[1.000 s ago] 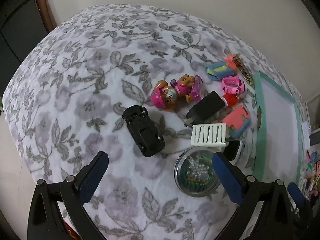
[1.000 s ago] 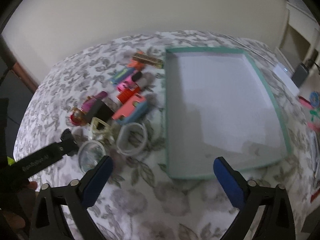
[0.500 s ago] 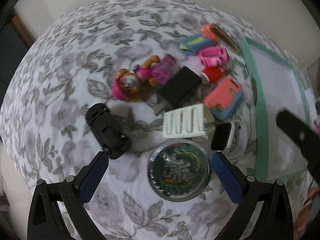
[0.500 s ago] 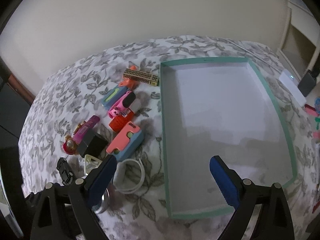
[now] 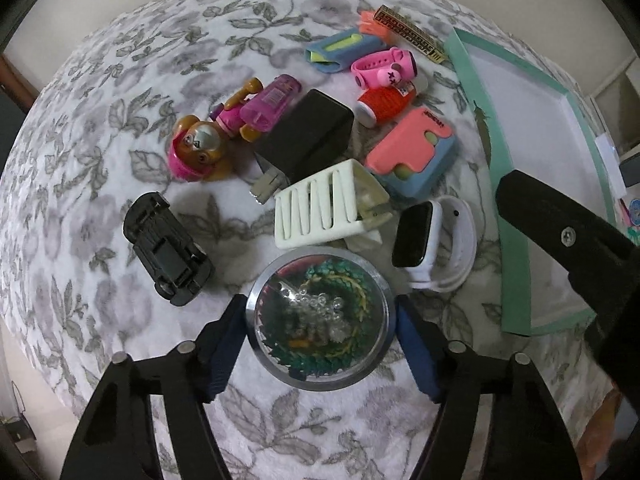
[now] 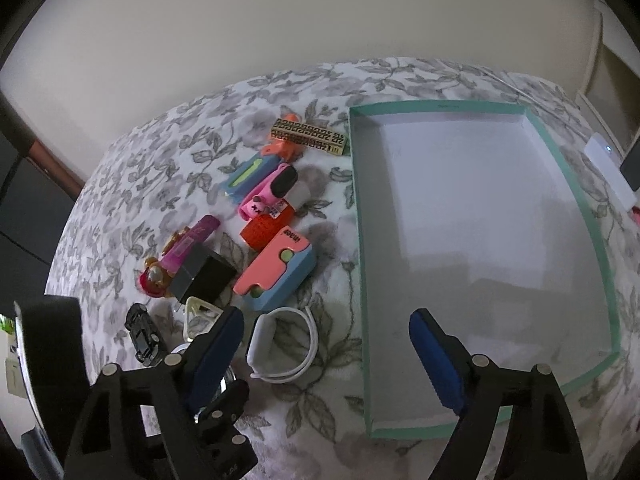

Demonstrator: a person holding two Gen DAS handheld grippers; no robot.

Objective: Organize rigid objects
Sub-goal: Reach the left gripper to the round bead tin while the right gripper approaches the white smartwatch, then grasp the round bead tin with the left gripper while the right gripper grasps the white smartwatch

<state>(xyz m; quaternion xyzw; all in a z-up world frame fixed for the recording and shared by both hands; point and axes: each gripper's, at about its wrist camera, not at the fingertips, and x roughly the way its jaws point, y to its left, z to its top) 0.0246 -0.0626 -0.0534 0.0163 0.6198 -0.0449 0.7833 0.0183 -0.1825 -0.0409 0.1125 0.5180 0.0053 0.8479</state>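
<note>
A round metal tin [image 5: 318, 320] with a clear lid over beads lies on the floral cloth. My left gripper [image 5: 318, 332] points down over it, its jaws closing, and both blue pads [image 5: 224, 344] touch the tin's rim. My right gripper [image 6: 328, 344] hovers with its jaws closing on nothing. Below it are a white smartwatch [image 6: 280, 348] and the left rim of the empty teal tray [image 6: 358, 240]. Its black body shows in the left wrist view over the tray [image 5: 500, 184].
Beyond the tin lie a black toy car [image 5: 166, 248], a white slotted holder [image 5: 320, 204], a black charger [image 5: 308, 136], a pup figure [image 5: 196, 148], a pink-and-blue case [image 5: 412, 152] and several small pink, red and blue items. The cloth's edge curves close behind my left gripper.
My left gripper came down over the tin and its jaws narrowed from wide open onto the rim. My right gripper's jaws narrowed a little and it drifted toward the pile.
</note>
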